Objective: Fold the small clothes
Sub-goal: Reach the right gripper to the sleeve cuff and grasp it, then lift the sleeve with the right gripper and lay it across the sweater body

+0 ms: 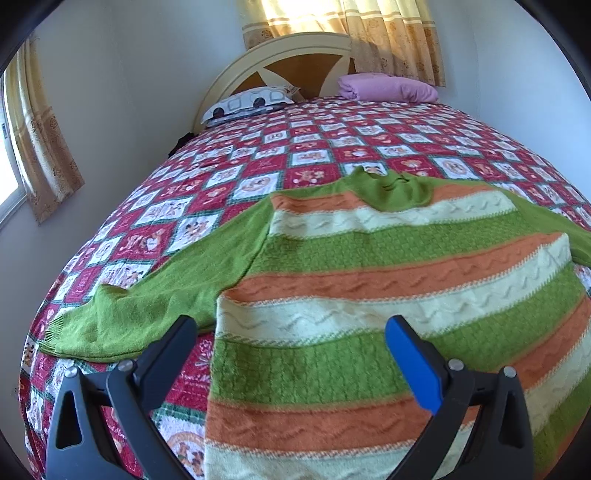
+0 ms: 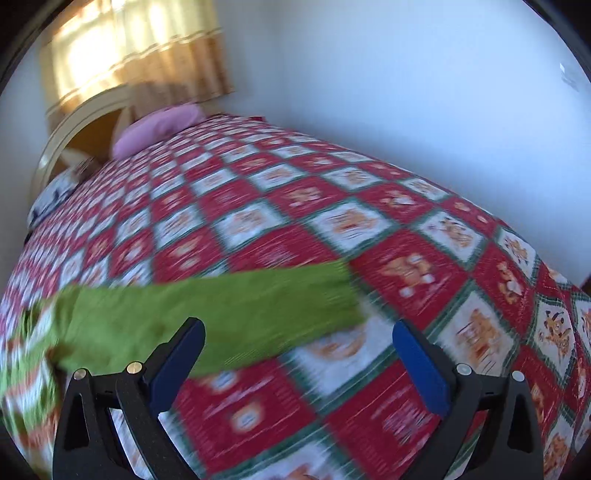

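On the bed (image 1: 332, 125), over a red-and-white checked quilt (image 1: 207, 177), a striped sweater (image 1: 369, 266) is lying spread flat, collar toward the headboard (image 1: 258, 66), bands of green, orange and cream running across its body. Its left sleeve (image 1: 147, 295) is stretching out plain green toward the quilt's near left edge; its right sleeve (image 2: 229, 314) is lying out across the quilt on the other side, cuff pointing away from the body. Left gripper (image 1: 291, 328): fingers spread wide, grasping nothing, hovering over the sweater's left side edge near where sleeve meets body. Right gripper (image 2: 299, 332): fingers likewise released and empty, hanging just above the right sleeve; this view is blurring heavily, so the gripper is judged to be moving. Also present: a patterned pillow (image 1: 251, 103) and a pink pillow (image 1: 388, 88) at the head, curtains (image 1: 343, 33) behind. Stage, as judged: no fold is showing yet, and the sleeves are likely the first parts to be brought inward. Risks: the knit is looking thick and soft, so a shallow pinch may be catching only the top layer, or may be dragging the quilt up with it. A fast approach by the right gripper may be missing the sleeve or bunching it. Pulling one sleeve without steadying the body may be skewing the whole garment and leaving the fold crooked.
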`<state>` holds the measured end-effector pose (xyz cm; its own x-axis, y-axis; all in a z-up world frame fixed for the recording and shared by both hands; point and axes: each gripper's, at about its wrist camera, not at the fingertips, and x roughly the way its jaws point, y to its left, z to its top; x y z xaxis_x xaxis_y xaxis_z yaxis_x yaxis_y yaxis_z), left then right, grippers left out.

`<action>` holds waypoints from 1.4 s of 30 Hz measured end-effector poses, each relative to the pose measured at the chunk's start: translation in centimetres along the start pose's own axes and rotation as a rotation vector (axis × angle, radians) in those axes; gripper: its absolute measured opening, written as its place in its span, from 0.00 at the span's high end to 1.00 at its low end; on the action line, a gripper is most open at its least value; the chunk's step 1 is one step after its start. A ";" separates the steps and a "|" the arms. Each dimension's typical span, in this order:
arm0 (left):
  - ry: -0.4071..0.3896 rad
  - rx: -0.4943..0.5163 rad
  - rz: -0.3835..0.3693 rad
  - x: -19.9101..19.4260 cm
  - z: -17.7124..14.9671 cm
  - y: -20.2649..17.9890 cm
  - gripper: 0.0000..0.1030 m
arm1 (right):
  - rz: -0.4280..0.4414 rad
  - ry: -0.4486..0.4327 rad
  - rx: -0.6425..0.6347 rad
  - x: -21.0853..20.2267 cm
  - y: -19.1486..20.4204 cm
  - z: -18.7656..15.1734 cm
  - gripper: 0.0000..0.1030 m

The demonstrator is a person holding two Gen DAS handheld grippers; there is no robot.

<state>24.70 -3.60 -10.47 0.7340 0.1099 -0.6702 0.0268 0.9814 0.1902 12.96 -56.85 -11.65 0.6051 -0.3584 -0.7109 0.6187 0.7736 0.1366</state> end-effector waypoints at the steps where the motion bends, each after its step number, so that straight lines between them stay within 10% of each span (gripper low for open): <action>1: 0.001 -0.001 0.001 0.1 0.0 0.1 0.00 | -0.001 0.011 0.020 0.5 -0.6 0.5 0.02; 11: 0.028 -0.047 -0.025 0.7 -0.5 1.4 0.00 | -0.010 0.150 0.041 6.5 -1.2 1.8 0.25; 13: 0.033 -0.049 -0.033 0.6 -0.6 1.5 0.00 | -0.031 0.142 -0.022 6.7 0.0 1.6 0.45; 15: 0.041 -0.053 -0.046 0.5 -0.7 1.6 0.00 | -0.010 0.137 -0.070 6.8 0.7 1.6 0.86; 16: 0.040 -0.061 -0.055 0.4 -0.8 1.8 0.00 | 0.025 0.144 -0.084 6.7 1.1 1.7 0.89; 27: 0.020 -0.118 -0.077 -1.1 -1.4 4.0 0.00 | 0.045 -0.020 -0.130 1.0 5.0 6.6 0.92; 42: 0.013 -0.177 -0.109 -1.6 -2.6 6.2 0.00 | 0.109 -0.321 -0.431 -10.3 21.6 13.3 0.92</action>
<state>21.90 2.68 -10.05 0.7245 0.0028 -0.6893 -0.0151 0.9998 -0.0118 26.80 -43.40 7.79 0.8183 -0.3533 -0.4534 0.3235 0.9351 -0.1449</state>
